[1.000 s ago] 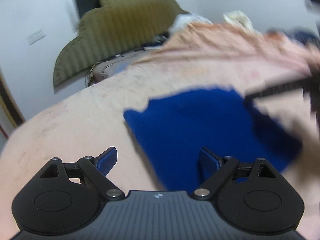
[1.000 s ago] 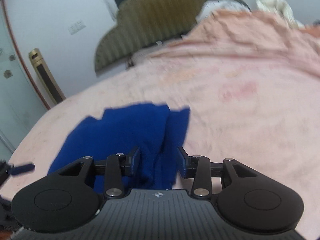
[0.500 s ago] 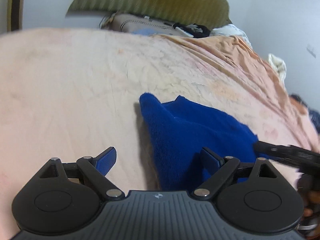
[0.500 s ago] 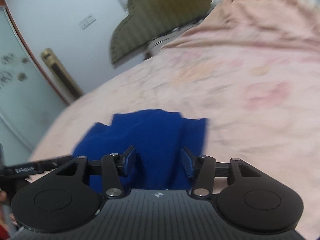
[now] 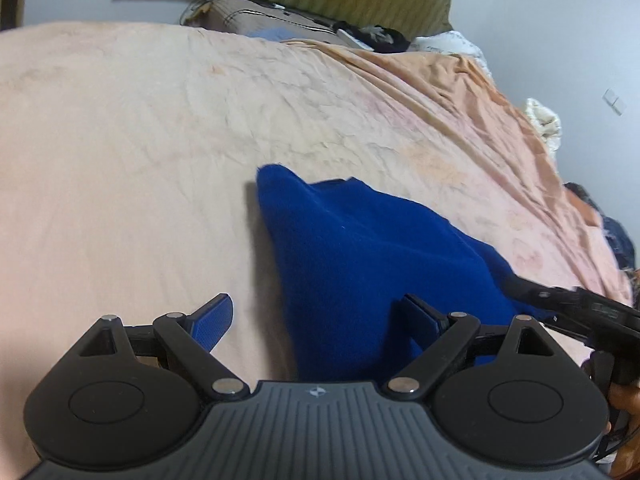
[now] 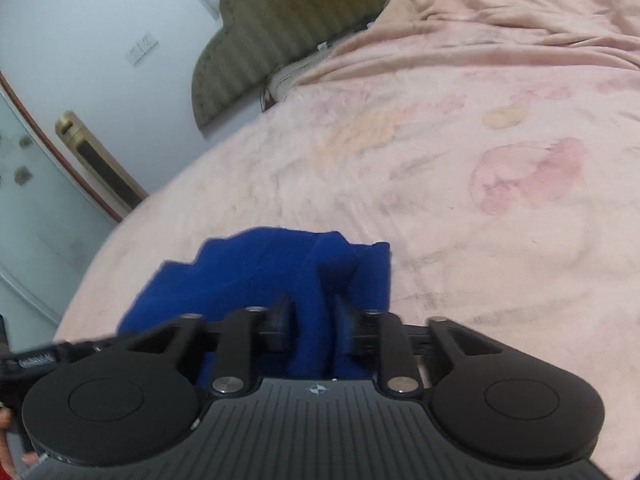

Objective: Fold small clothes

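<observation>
A small blue fleece garment (image 5: 360, 256) lies rumpled on a pink bedspread (image 5: 140, 140). My left gripper (image 5: 320, 320) is wide open just above its near edge, with the cloth running under the right finger (image 5: 420, 312). In the right wrist view the same garment (image 6: 256, 276) bunches up between my right gripper's (image 6: 312, 324) narrowed jaws, which pinch a raised fold of it. The right gripper also shows at the right edge of the left wrist view (image 5: 580, 308).
A green quilted headboard (image 6: 280, 24) and pillows stand at the far end of the bed. A bunched peach blanket (image 5: 460, 92) lies along the far side. A door with a gold handle (image 6: 100, 160) stands at the left.
My right gripper's jaws have closed in on the fold of blue cloth. My left gripper swung round over the garment's left edge and stayed open.
</observation>
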